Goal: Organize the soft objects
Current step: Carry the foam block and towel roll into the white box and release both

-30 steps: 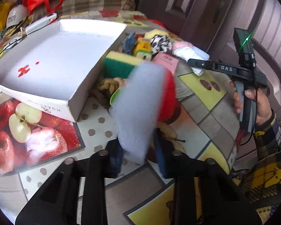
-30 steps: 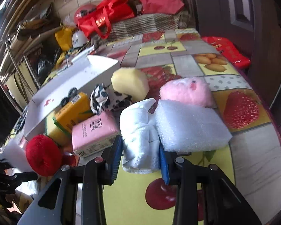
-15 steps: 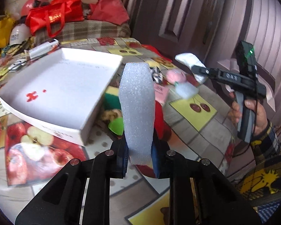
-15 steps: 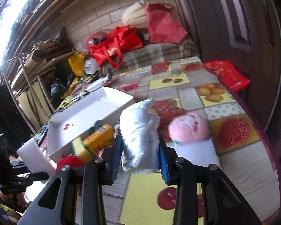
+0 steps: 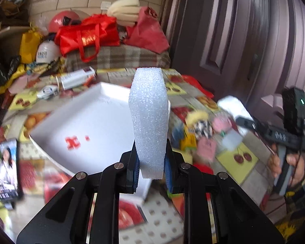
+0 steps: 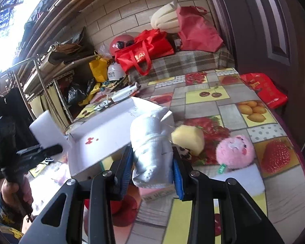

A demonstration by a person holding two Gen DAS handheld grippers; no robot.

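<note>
White foam block (image 5: 149, 120) clamped in left hand-held gripper (image 5: 150, 166) | right hand-held gripper (image 6: 152, 168) clamps white cloth (image 6: 151, 148) | writing blurred

The right gripper (image 6: 152, 170) is clamping a white sock (image 6: 151, 148) above the table (image 6: 229, 109), by the box's (image 6: 103, 134) near edge.

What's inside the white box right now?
The white box holds nothing visible except red marks on its floor; the foam block and rolled white cloth hide its near corners.
</note>
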